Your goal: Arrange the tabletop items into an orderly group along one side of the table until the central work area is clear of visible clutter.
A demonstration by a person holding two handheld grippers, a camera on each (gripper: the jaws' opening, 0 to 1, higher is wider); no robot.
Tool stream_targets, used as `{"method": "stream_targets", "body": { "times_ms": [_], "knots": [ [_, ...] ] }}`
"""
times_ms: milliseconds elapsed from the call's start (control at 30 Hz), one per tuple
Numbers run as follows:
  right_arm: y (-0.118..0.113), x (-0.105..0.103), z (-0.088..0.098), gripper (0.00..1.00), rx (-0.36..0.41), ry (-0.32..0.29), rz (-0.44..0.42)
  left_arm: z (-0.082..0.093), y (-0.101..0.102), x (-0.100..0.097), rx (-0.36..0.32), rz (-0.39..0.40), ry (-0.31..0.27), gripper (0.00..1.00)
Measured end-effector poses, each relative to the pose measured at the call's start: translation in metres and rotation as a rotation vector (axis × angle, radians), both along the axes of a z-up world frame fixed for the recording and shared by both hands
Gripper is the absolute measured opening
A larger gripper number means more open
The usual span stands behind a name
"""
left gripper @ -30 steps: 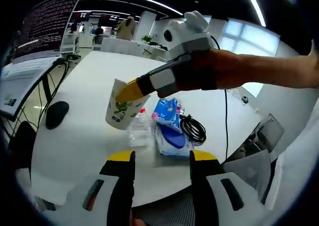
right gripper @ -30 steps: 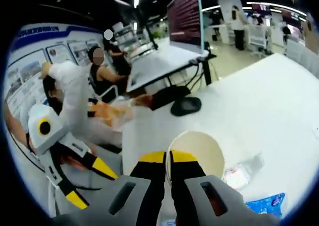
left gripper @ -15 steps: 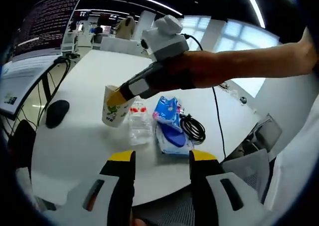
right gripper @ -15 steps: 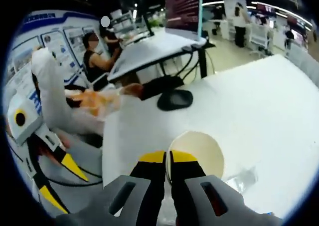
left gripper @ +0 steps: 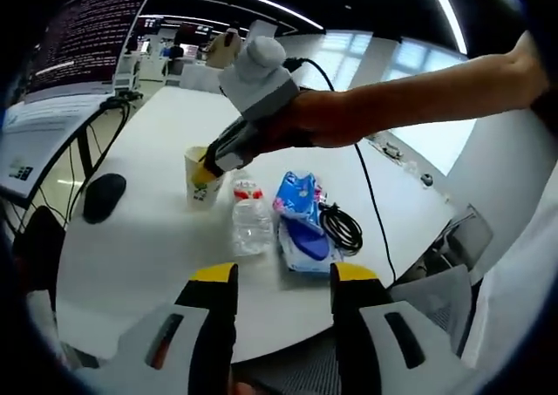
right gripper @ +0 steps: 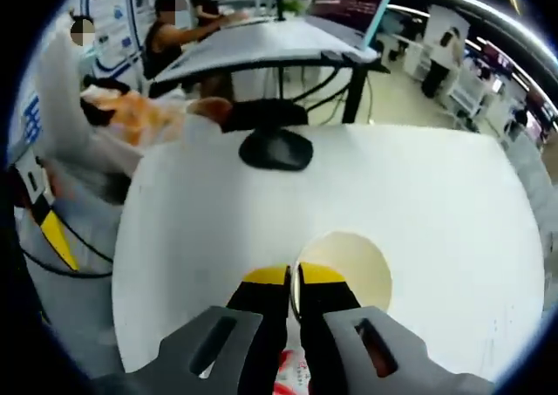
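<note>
A paper cup (left gripper: 201, 190) with green print stands upright on the white table (left gripper: 139, 247), just left of a clear plastic bottle (left gripper: 251, 222). My right gripper (left gripper: 206, 166), reaching in from the right on a person's arm, is shut on the cup's rim. In the right gripper view its jaws (right gripper: 294, 278) pinch the near rim, and the cup's pale inside (right gripper: 353, 269) lies open beyond them. My left gripper (left gripper: 283, 277) hangs open over the table's near edge, holding nothing. A blue tissue pack (left gripper: 296, 194) lies right of the bottle.
A coiled black cable (left gripper: 342, 226) lies right of the tissue pack, and another blue pack (left gripper: 307, 240) sits beneath it. A black mouse (left gripper: 103, 196) (right gripper: 275, 148) rests at the table's far left. Desks, a monitor (left gripper: 83, 33) and seated people lie beyond.
My right gripper has carried the cup from a tilted hold in the air down and away to the table, where it now stands upright left of the bottle. The left gripper has stayed put.
</note>
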State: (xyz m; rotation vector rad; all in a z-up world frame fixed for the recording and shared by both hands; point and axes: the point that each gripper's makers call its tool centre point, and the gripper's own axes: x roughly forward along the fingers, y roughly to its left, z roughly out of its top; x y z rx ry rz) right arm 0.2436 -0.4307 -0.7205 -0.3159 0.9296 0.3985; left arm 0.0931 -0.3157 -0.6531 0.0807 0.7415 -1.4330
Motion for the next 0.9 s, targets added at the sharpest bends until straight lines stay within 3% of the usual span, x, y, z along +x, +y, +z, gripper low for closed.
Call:
{"method": "stream_targets", "body": {
  "times_ms": [433, 900],
  "knots": [
    [-0.018, 0.043, 0.002, 0.01, -0.02, -0.03, -0.012, -0.004, 0.001, 0.008, 0.011, 0.021, 0.011, 0.4],
    [-0.018, 0.045, 0.003, 0.06, -0.027, -0.025, -0.04, -0.005, 0.0, 0.012, 0.014, 0.033, 0.02, 0.4]
  ]
}}
